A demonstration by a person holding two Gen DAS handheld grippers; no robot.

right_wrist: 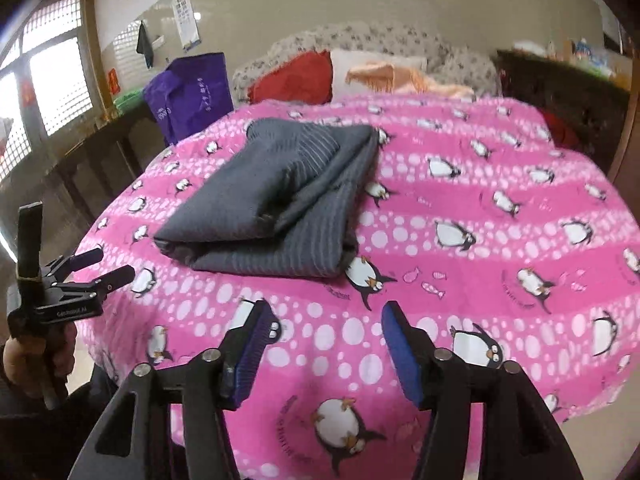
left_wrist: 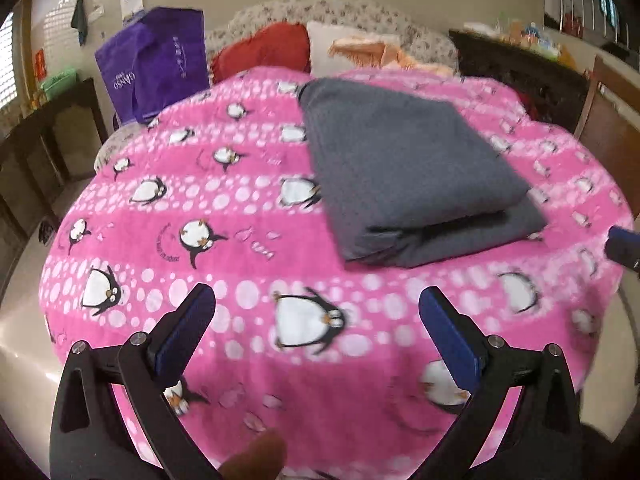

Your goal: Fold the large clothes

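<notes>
A grey garment [left_wrist: 412,168] lies folded into a thick rectangle on the pink penguin blanket [left_wrist: 240,248]. It also shows in the right wrist view [right_wrist: 276,200], left of centre, with several layers stacked. My left gripper [left_wrist: 316,304] is open and empty, held above the blanket's near part, short of the garment. My right gripper [right_wrist: 324,320] is open and empty, also short of the garment's near edge. The left gripper shows at the left edge of the right wrist view [right_wrist: 108,266], held in a hand.
A purple bag [left_wrist: 156,64] stands beyond the blanket's far left. A red cushion [left_wrist: 264,52], a white cushion and an orange cloth [left_wrist: 380,54] lie on a floral sofa behind. Dark cabinets [left_wrist: 520,76] flank both sides.
</notes>
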